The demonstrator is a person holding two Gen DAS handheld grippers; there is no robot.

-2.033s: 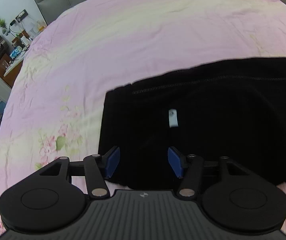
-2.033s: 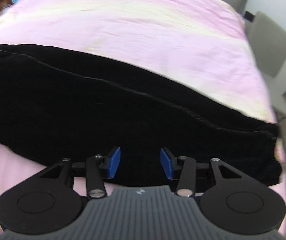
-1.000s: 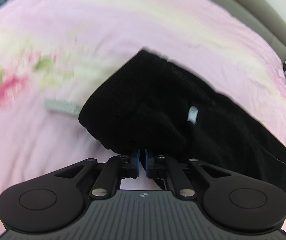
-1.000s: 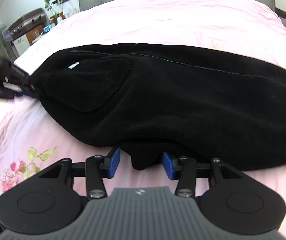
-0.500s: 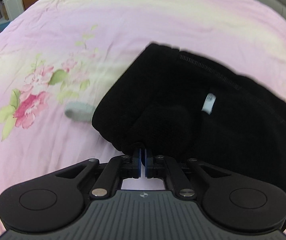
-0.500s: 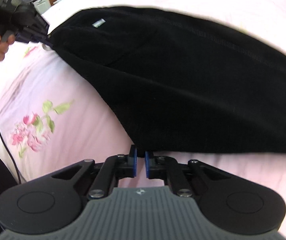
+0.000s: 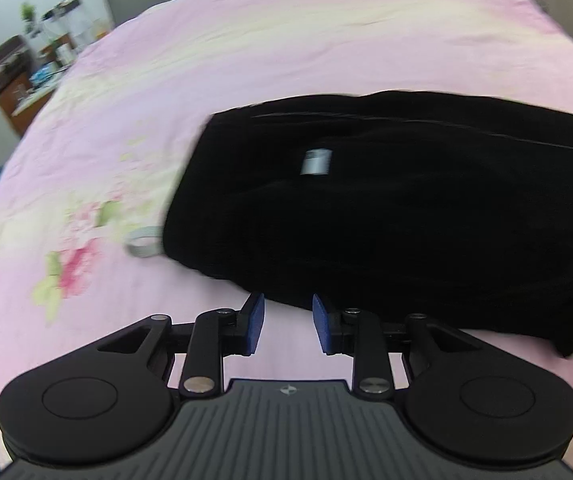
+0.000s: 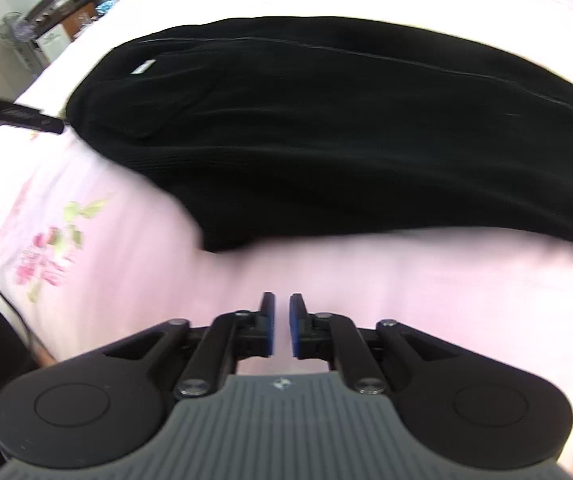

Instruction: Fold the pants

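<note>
The left gripper, a black tool with two blue pads, hangs low over the soft pink bed cover with flowers. Its pads stand apart with a clear gap, and they hold nothing. The near edge of the black fuzzy pants lies just past the pad tips, close but not between them.

The right gripper also hangs over the pink cover. Its blue pads are nearly together, with only a thin slit between them, and nothing is in the slit. The pants lie well ahead of it, with a strip of bare cover in between.

The pants lie spread out long across the bed. A small white tag sits on top near their left end. A grey loop of cord pokes out from the left edge, beside a pink flower print.

Half a second ago both grippers were pinched shut on the near edge of the pants and lifting it. Now both have let go, and the cloth rests flat. The left one has opened wider than the right one.

Far to the left, past the bed, stand a brown cabinet and a small green plant.
</note>
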